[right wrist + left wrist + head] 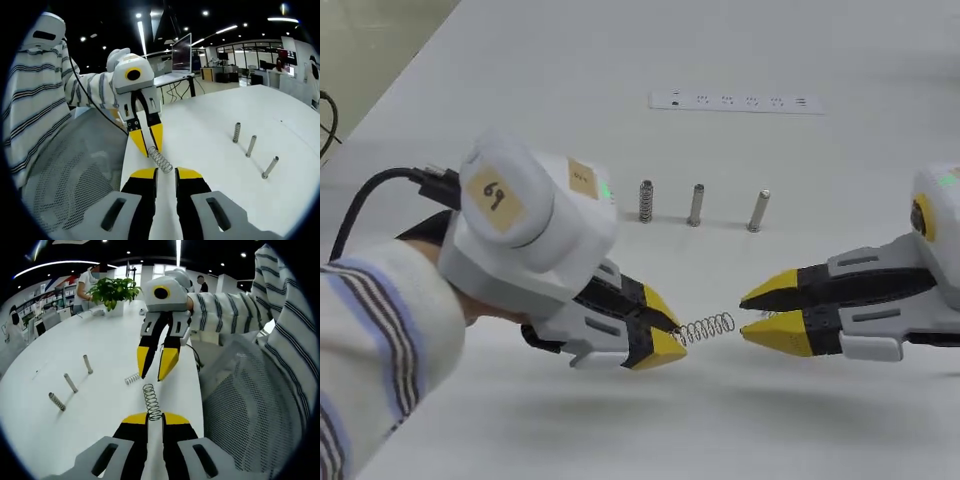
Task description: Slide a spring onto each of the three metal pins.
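Left gripper (667, 336) clamps spring (707, 327) by table (620, 430) edge; right gripper (747, 315) opposite, fingers apart.

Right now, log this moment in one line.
left claw: shut on spring | right claw: open | pins: one sprung, two bare

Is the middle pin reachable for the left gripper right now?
Probably yes. The left gripper, shut on a spring, has nothing standing between it and the middle pin; the right gripper sits off to the side.
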